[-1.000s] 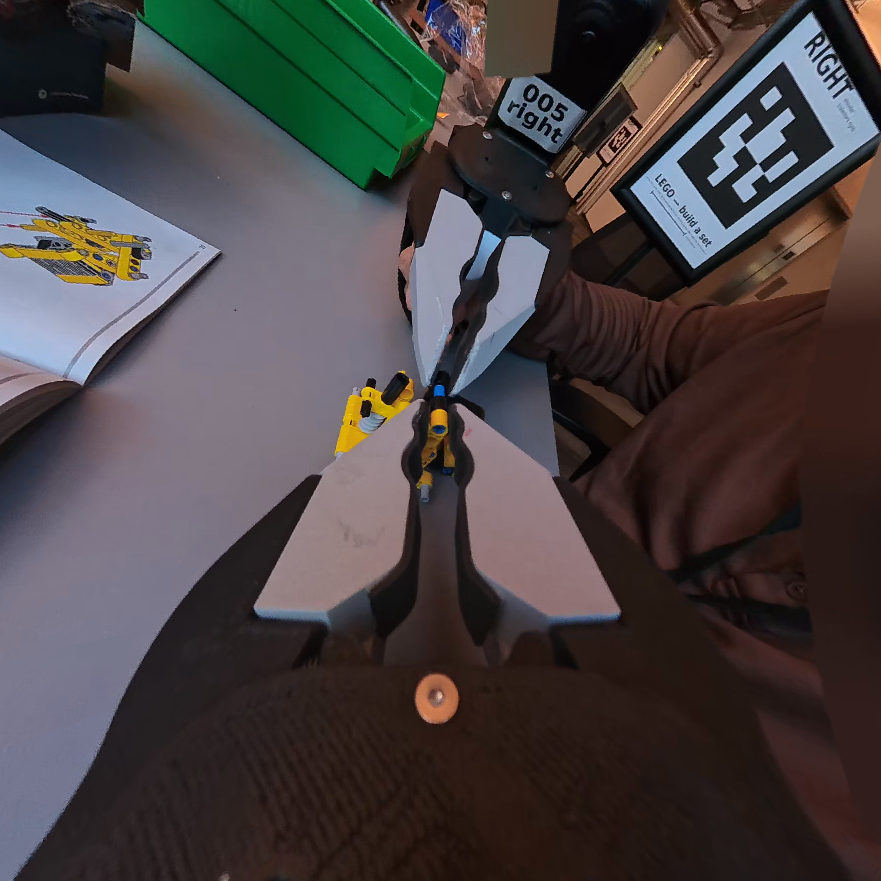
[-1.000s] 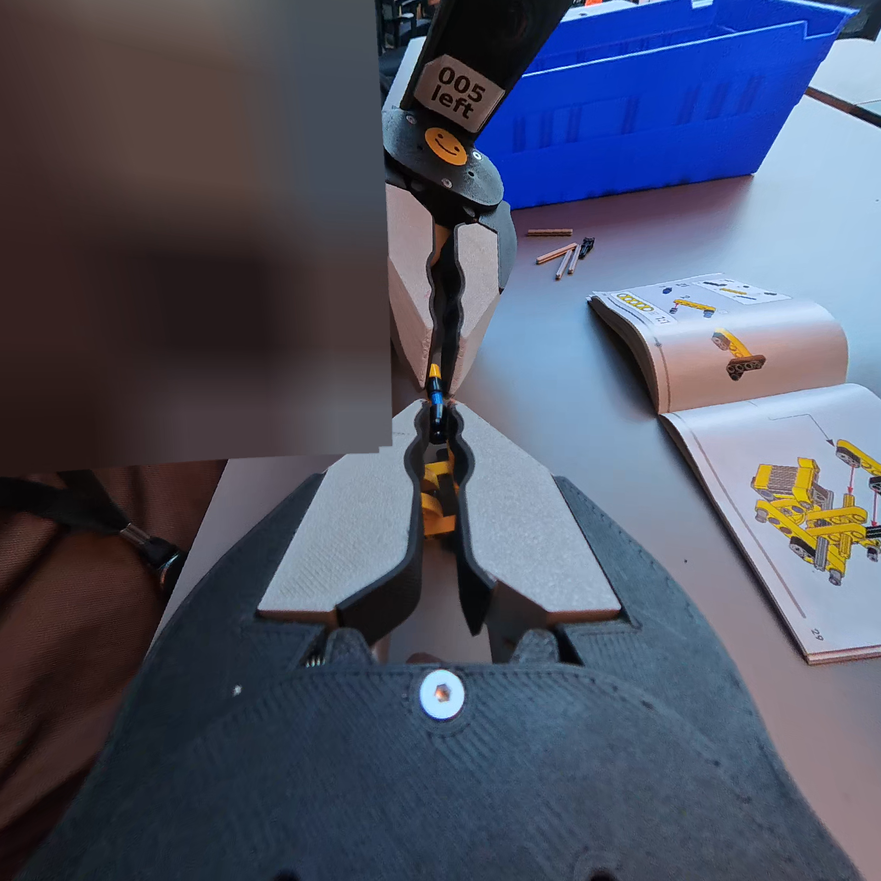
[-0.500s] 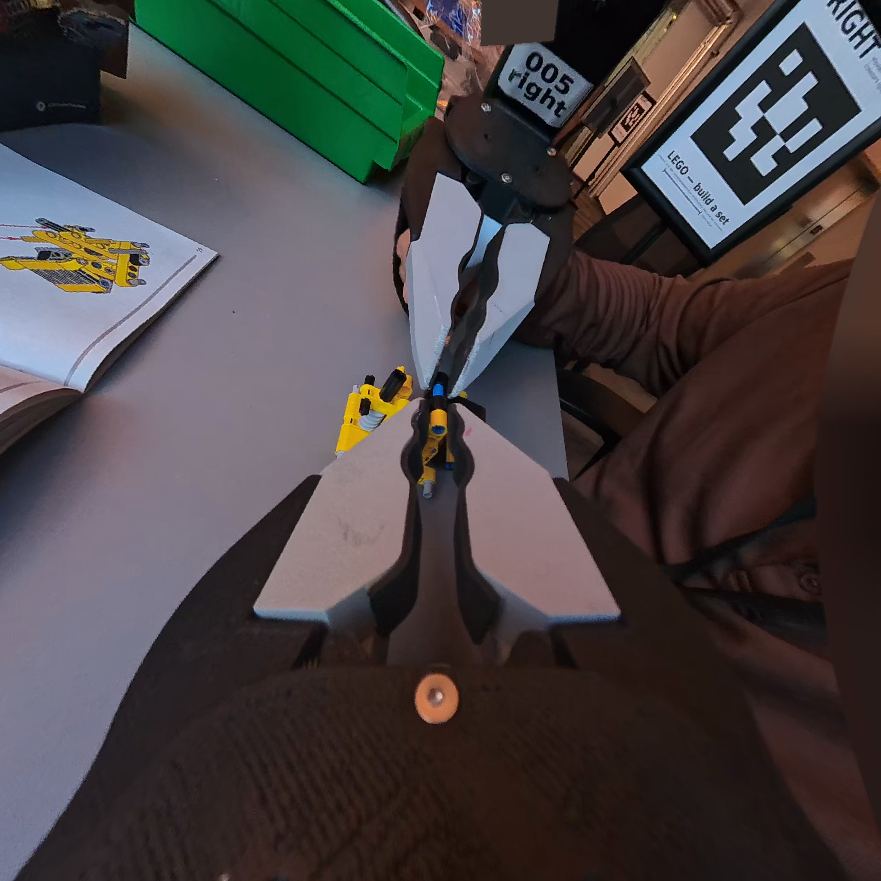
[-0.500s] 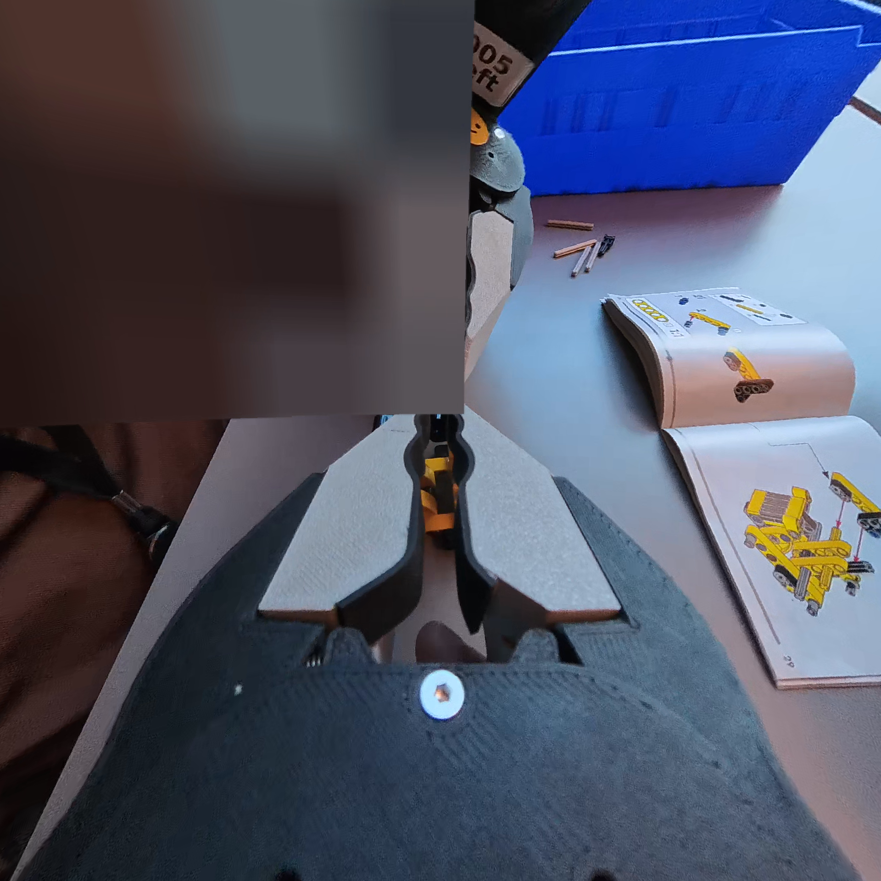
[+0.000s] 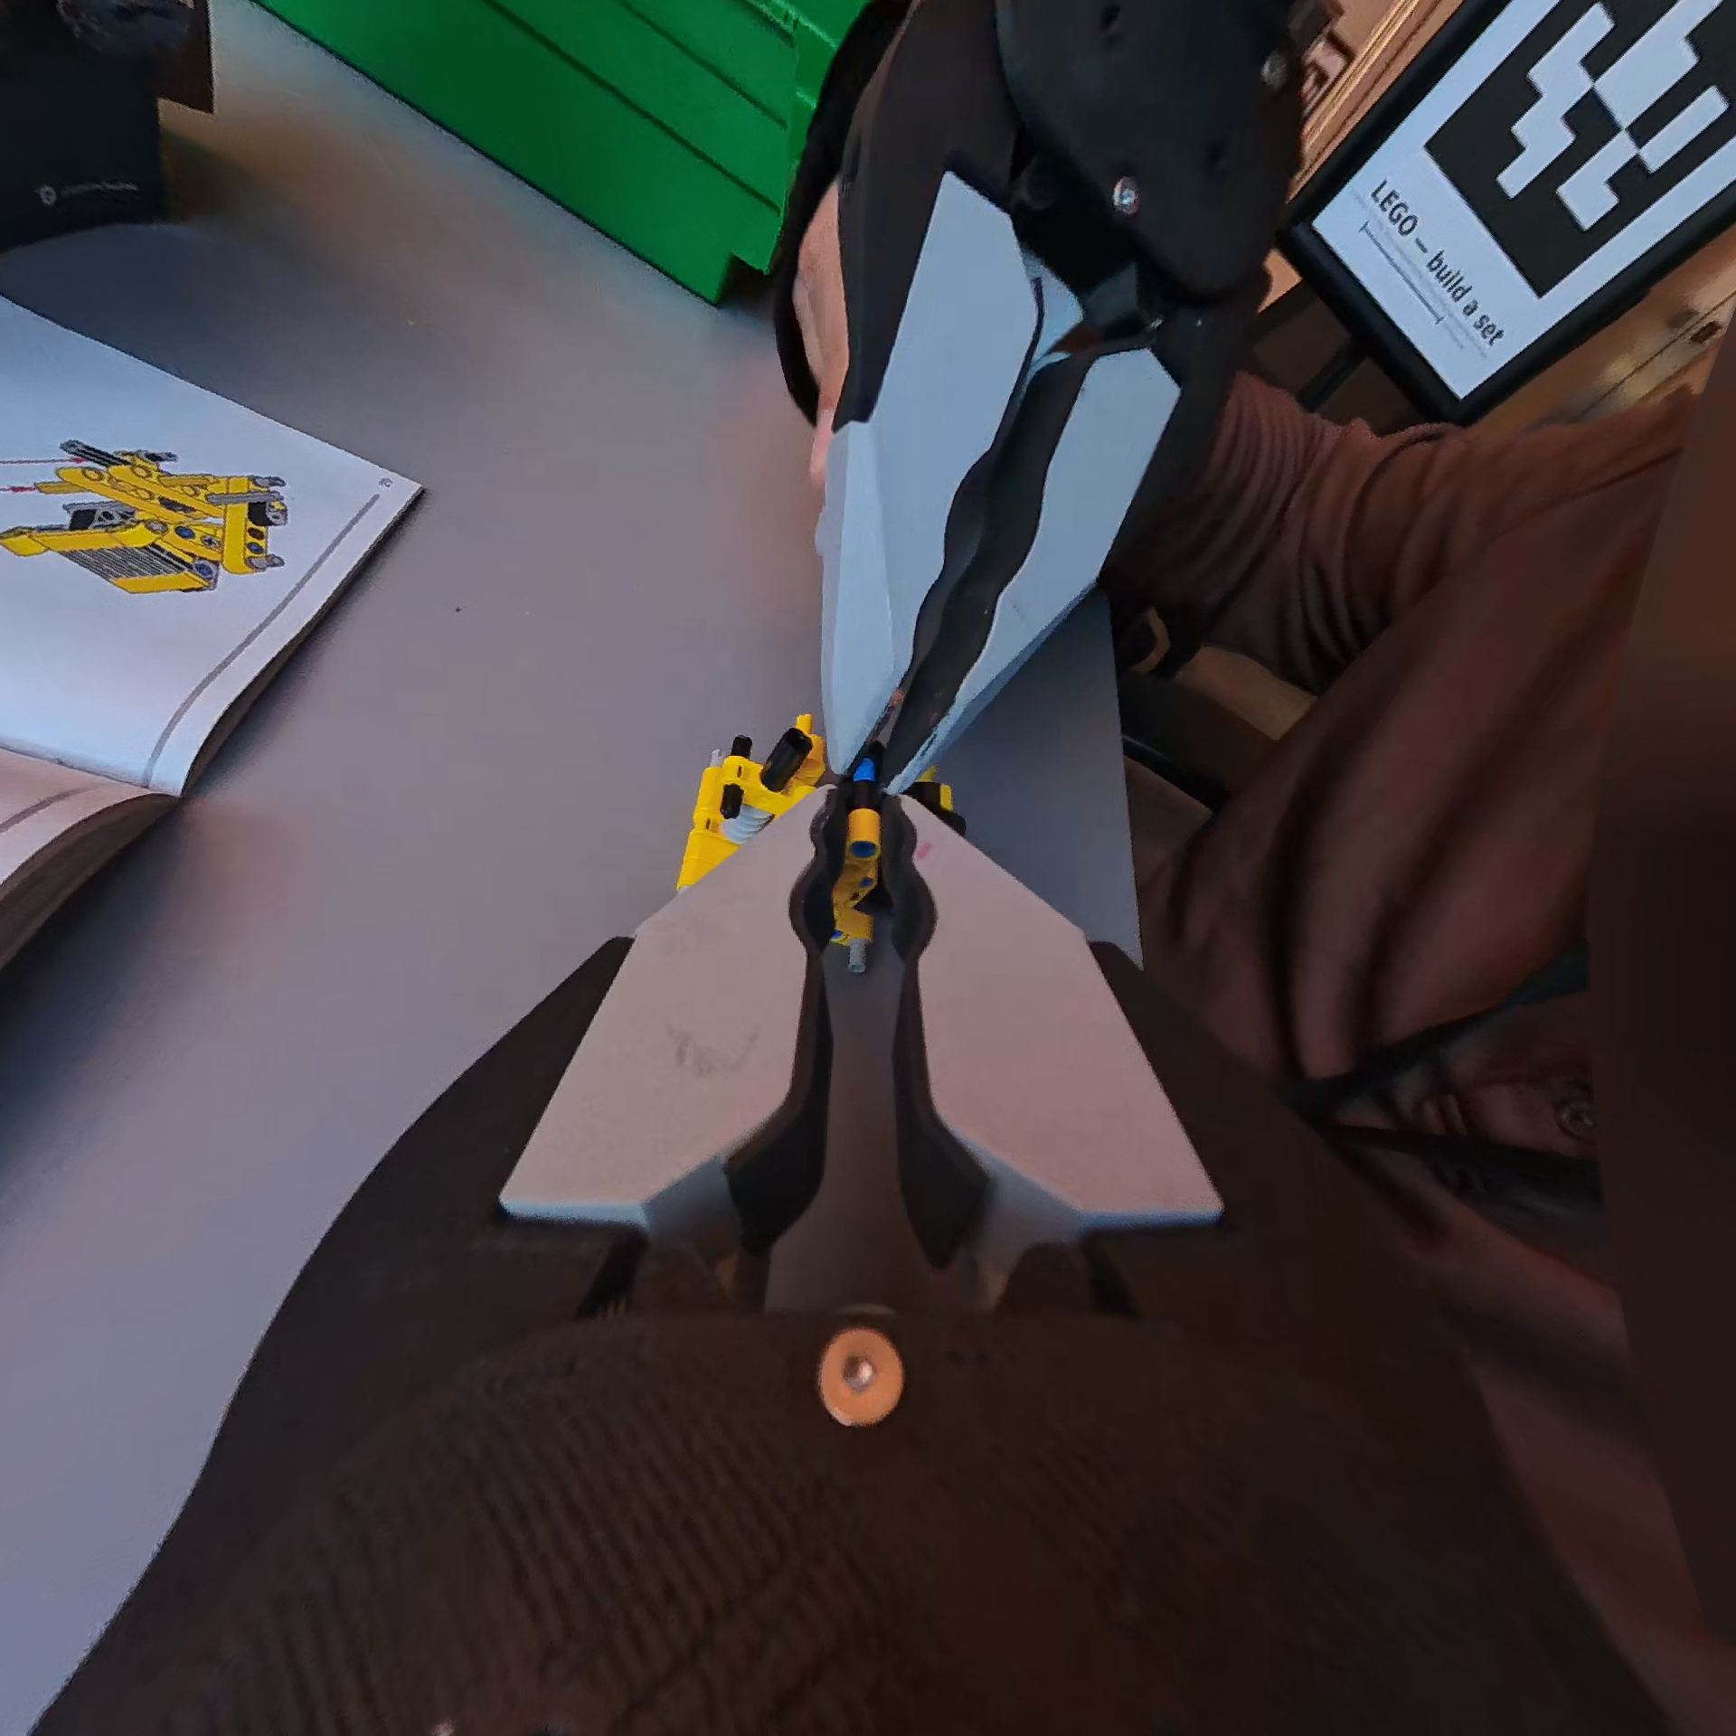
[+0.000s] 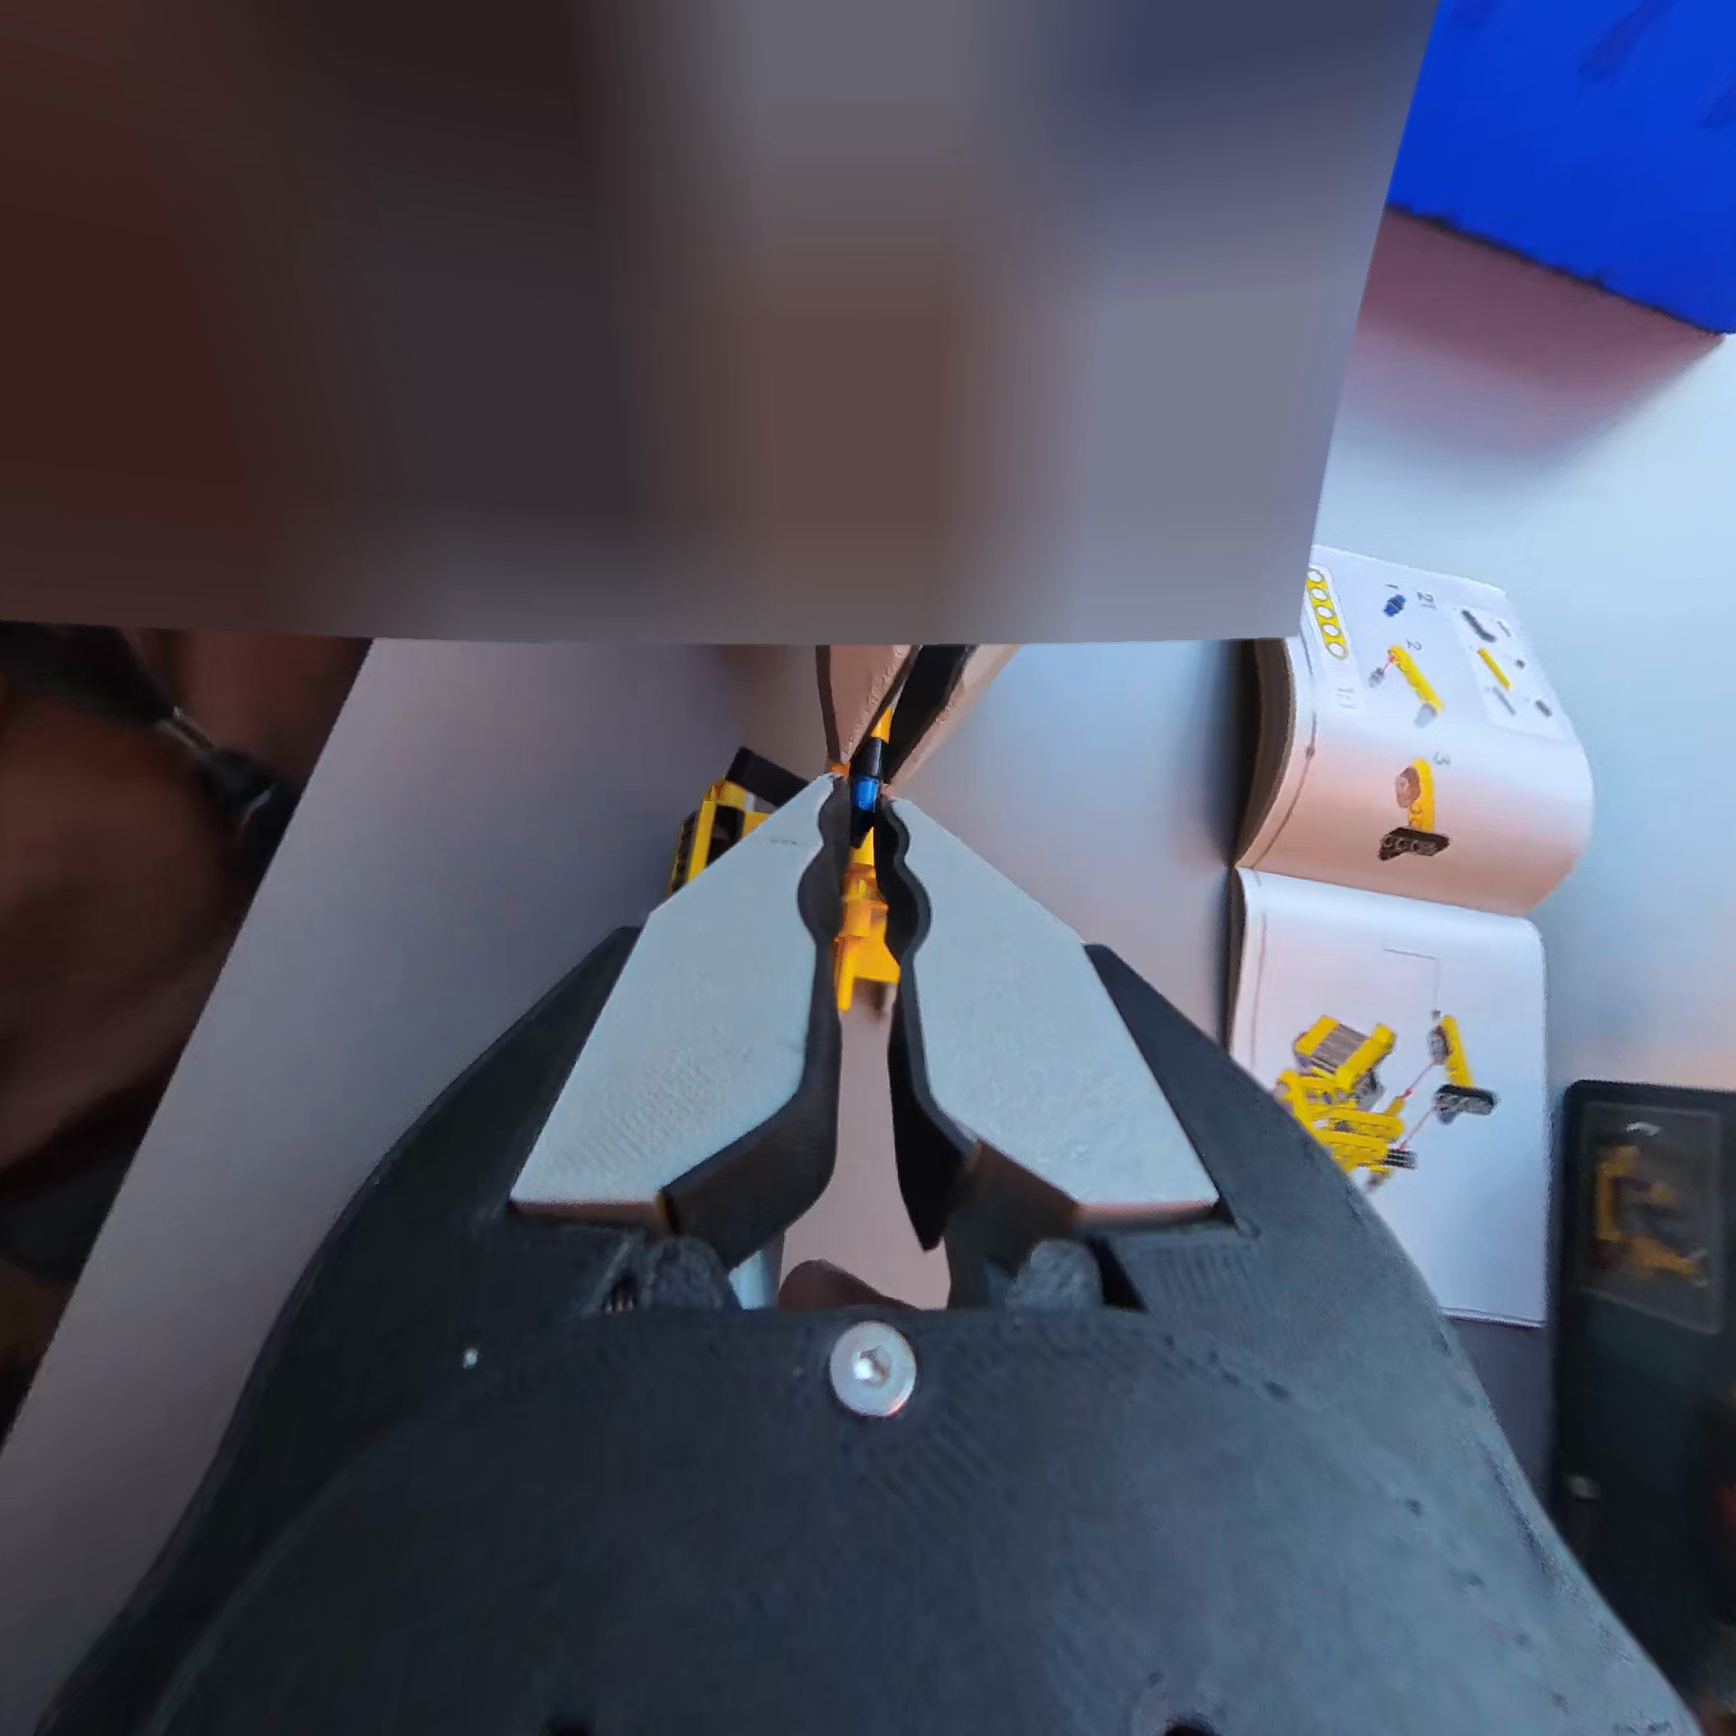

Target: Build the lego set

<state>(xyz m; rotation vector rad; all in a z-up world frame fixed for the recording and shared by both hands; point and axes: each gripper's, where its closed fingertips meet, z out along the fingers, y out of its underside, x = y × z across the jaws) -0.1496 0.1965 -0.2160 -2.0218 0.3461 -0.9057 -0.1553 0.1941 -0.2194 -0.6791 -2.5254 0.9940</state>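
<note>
My left gripper (image 5: 860,808) is shut on a small yellow lego piece (image 5: 860,850) with a blue pin (image 5: 864,772) sticking out past its tips. My right gripper (image 6: 860,798) is shut on another yellow lego piece (image 6: 862,930). The two grippers meet tip to tip above the grey table (image 5: 526,582), with the blue and black pin (image 6: 864,789) between them. The right gripper (image 5: 874,751) comes down from above in the left wrist view. The left gripper's tips (image 6: 878,742) show under a blurred patch. A yellow lego assembly (image 5: 742,808) lies on the table just left of the tips.
An open instruction booklet (image 5: 141,601) lies on the table; it also shows in the right wrist view (image 6: 1390,1033). A green bin (image 5: 601,122) stands at the back, a blue bin (image 6: 1578,141) at far right. A dark box (image 6: 1653,1268) lies beside the booklet. A person's brown sleeve (image 5: 1362,564) is close. Both grippers' tips are close together, under 4 cm apart.
The right gripper has come closer to the left one and tilted, so it looks larger in the left wrist view. Both stay shut on their pieces, tips still together.
</note>
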